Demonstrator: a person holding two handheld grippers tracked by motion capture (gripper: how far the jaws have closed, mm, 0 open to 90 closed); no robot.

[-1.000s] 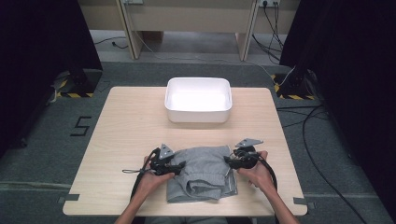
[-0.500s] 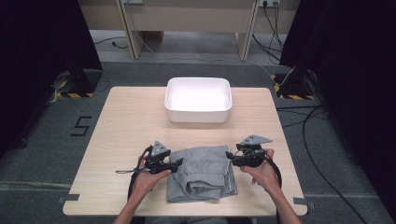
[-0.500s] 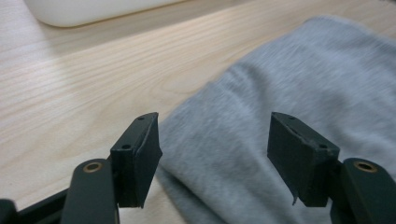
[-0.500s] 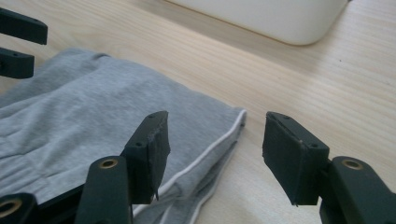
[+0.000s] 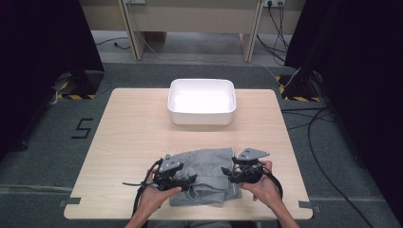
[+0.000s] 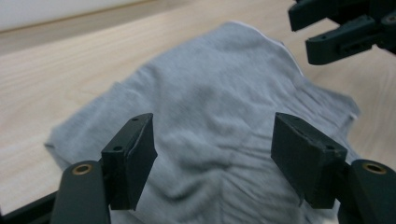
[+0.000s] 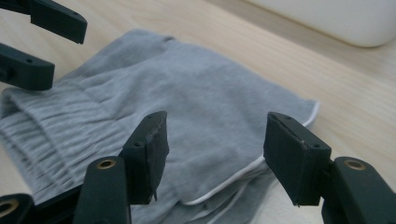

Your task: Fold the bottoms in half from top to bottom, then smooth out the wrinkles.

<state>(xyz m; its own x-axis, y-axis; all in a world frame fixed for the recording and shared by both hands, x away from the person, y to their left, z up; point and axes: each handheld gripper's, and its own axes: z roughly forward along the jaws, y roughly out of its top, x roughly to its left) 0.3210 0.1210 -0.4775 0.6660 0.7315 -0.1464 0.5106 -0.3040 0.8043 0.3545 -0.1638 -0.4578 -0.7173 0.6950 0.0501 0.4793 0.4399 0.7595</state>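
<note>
1. Grey folded garment [image 5: 205, 176] lies on the table [image 5: 133, 142] near the front edge, between both grippers.
2. Left gripper [image 5: 190, 180]: jaws apart, nothing pinched, just been opening; garment beyond them in the left gripper view [image 6: 219, 116].
3. Right gripper [image 5: 227, 174]: jaws apart, empty, just been opening too.
4. Progress: fold looks done, garment released. Left, probably: move it into the white bin [image 5: 202, 101], which holds nothing yet.
5. Versus earlier frames: both grippers have backed off the cloth edges; garment unmoved.
</note>
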